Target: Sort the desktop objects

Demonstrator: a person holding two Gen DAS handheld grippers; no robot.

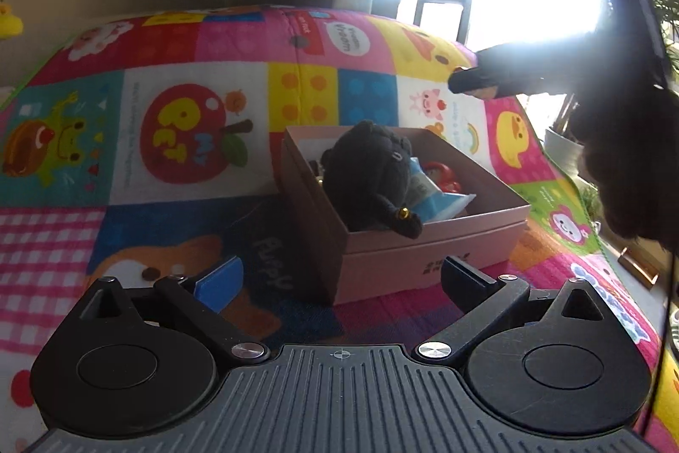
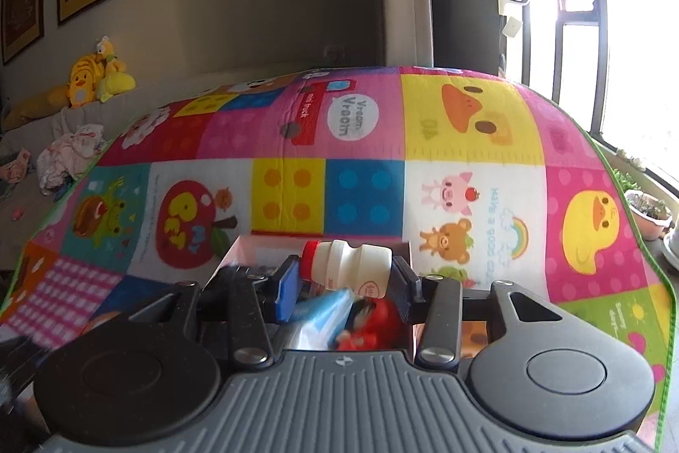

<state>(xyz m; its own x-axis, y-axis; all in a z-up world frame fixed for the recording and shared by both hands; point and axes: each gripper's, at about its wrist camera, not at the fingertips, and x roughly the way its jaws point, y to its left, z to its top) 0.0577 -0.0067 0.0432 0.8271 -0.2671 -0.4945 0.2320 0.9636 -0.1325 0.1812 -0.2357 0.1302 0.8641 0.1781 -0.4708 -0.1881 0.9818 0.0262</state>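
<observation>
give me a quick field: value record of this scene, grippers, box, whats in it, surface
left gripper: open, empty, in front of the box
right gripper: shut on the small white drink bottle, red cap, held sideways above the box
box: pink cardboard, open top, resting on the mat
box contents: black plush toy, blue and white packet, red toy
surface: colourful cartoon patchwork mat
task state: bottle not yet in the box
</observation>
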